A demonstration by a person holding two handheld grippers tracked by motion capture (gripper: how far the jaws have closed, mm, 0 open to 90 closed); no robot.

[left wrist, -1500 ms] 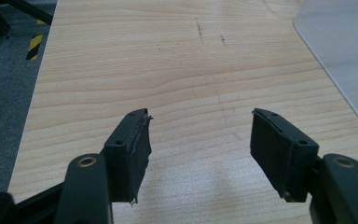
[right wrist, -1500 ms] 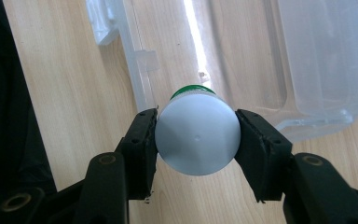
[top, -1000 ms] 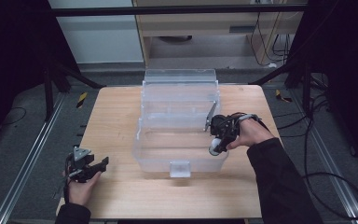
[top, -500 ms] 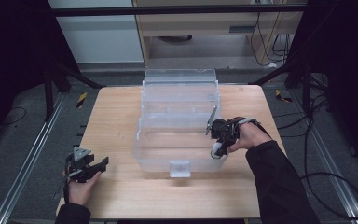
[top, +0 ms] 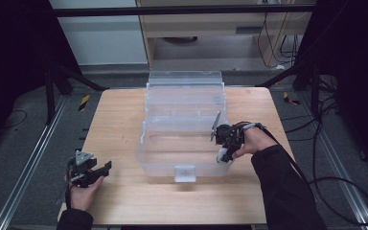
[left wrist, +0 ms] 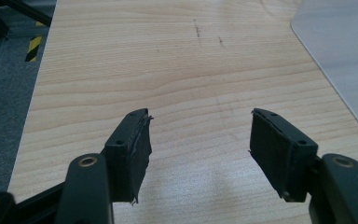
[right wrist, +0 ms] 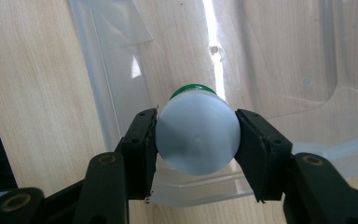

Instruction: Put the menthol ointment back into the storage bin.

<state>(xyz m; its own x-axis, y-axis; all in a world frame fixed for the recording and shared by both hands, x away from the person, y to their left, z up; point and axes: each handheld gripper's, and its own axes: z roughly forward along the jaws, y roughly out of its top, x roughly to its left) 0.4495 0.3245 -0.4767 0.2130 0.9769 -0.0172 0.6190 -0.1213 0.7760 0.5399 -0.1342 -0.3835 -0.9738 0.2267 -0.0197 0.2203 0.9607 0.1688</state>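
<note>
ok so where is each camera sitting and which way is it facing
High view: above the person's side, facing forward and down on the table; both forearms and grippers show.
Left gripper view: rides the left gripper, facing bare wood; open jaws.
Right gripper view: rides the right gripper, facing down into the clear box; jaws clamp a bottle.
Shared: the box, bottle.

No text, label, brand, number or sign can be read anywhere: neither on the clear plastic storage box (top: pixel 184 129) nor on the white-capped bottle (right wrist: pixel 196 137).
</note>
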